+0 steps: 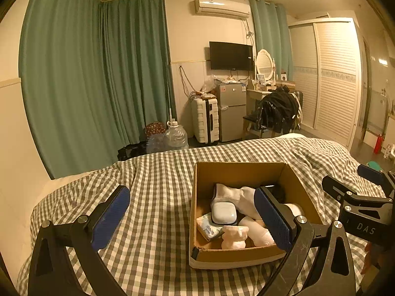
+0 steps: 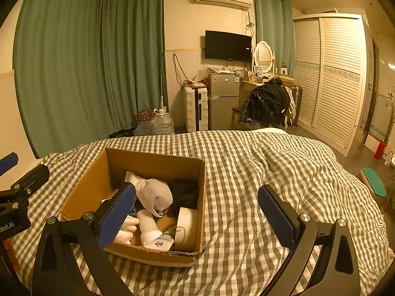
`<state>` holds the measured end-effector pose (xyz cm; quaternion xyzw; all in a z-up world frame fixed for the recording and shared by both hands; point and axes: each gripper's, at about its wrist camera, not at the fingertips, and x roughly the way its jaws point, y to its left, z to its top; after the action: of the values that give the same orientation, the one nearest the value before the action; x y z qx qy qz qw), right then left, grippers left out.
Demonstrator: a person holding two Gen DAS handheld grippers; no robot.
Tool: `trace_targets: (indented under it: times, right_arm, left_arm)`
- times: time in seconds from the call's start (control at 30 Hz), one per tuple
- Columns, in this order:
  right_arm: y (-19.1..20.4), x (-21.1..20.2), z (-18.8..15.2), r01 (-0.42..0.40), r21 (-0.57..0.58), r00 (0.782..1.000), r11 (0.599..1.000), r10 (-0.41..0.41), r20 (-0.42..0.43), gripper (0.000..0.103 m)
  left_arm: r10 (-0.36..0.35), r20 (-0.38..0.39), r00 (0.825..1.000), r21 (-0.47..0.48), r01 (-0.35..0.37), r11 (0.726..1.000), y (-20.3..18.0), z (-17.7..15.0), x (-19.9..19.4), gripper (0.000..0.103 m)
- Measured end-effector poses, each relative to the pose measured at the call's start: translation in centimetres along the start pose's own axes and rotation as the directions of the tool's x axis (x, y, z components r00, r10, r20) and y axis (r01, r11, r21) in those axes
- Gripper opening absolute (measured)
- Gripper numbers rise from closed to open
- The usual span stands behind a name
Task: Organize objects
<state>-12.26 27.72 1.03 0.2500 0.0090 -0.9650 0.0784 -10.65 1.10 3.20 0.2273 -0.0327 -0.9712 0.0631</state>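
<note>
- The grey-and-white checked quilt (image 2: 246, 172) covers the bed and bears the box; no loose item shows on it around the box, so the gathering looks largely done, as far as these views reach.
- The open brown cardboard box (image 1: 237, 170) is the landmark, sitting on the quilt between the two tools.
- Inside the box lie white socks (image 1: 237, 194), a white rounded plastic case (image 1: 224, 213), a pale pink bear-shaped figure (image 1: 234, 238), a blue-printed tissue pack (image 1: 208, 228) and a white labelled bottle (image 2: 160, 241).
- The left gripper (image 1: 192, 218) is spread wide and empty, one finger over the box's contents, the other off its left side.
- The right gripper (image 2: 197, 215) is also spread and empty, straddling the box's right wall.
</note>
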Motion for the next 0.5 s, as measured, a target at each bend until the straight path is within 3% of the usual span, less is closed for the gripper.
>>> trace_targets:
  times: [0.5]
  right_arm:
    - [0.37,0.28,-0.25,0.000,-0.017,1.000,1.000,0.000,-0.016,0.099]
  left_arm:
    - [0.000,-0.007,1.000,-0.002,0.000,1.000,-0.06,-0.14,0.13,0.103]
